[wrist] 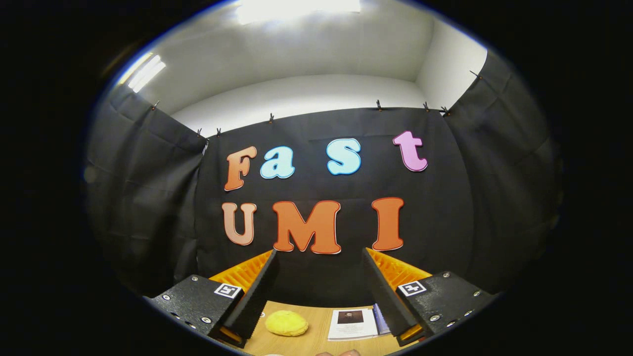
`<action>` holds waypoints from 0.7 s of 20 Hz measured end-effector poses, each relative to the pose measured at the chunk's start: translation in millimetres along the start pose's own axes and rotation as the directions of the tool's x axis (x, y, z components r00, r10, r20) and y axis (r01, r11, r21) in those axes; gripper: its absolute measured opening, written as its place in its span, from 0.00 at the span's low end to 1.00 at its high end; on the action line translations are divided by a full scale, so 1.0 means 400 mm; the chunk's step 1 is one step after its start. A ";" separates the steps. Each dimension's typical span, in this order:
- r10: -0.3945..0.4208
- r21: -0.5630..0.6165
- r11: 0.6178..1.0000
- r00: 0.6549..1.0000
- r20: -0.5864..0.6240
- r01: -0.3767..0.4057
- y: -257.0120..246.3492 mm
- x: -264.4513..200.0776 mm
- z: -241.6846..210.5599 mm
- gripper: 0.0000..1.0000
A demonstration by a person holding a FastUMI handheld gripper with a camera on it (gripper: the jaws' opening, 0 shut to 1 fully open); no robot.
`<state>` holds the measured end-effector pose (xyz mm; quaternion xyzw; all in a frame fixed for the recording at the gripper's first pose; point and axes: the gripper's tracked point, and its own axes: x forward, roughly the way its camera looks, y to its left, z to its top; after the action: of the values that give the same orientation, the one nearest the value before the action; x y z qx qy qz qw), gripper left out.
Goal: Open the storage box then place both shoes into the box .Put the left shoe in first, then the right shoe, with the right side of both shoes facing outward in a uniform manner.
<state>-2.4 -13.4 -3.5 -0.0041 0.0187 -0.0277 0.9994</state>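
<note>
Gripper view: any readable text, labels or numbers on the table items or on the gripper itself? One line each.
Sheet of paper on the table, between the fingers: dark picture and print, too small to read.
Left marker and right marker on the open, empty gripper: black-and-white square patterns, no words.
Yellow round thing: no text.

Gripper (319,287): one, its two fingers (254,296) spread apart, nothing between them
Yellow round soft thing (286,323): one, on the bench (316,341)
Booklets (352,324): two, overlapping
Ceiling lights (296,9): two
</note>
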 end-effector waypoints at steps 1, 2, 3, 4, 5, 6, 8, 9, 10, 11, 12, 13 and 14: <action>-0.004 0.003 1.000 1.000 -0.001 0.004 -0.002 0.000 -0.001 0.99; -0.006 0.004 1.000 1.000 -0.006 0.006 -0.001 -0.001 -0.004 0.99; -0.005 0.003 1.000 1.000 -0.012 0.005 -0.003 -0.004 -0.010 0.99; -0.004 0.001 1.000 1.000 -0.017 0.004 -0.002 -0.005 -0.016 0.99; -0.004 0.000 1.000 1.000 -0.024 0.004 -0.001 -0.005 -0.022 0.99; 0.000 0.008 1.000 1.000 -0.031 0.000 0.002 -0.005 -0.031 0.99; 0.027 0.055 0.998 0.998 -0.055 -0.024 0.026 -0.005 -0.053 0.99; 0.045 0.084 0.996 0.996 -0.081 -0.038 0.042 -0.004 -0.076 0.99; 0.056 0.110 0.993 0.991 -0.119 -0.043 0.052 -0.004 -0.106 0.99; 0.069 0.136 0.990 0.984 -0.165 -0.047 0.064 -0.003 -0.141 0.99; 0.089 0.165 0.985 0.973 -0.213 -0.054 0.082 0.000 -0.178 0.99; 0.116 0.197 0.978 0.958 -0.261 -0.064 0.104 -0.002 -0.218 0.99; 0.152 0.235 0.969 0.938 -0.311 -0.079 0.133 0.000 -0.258 0.99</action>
<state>-3.5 39.2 -107.0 0.1115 0.1808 0.0292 0.9767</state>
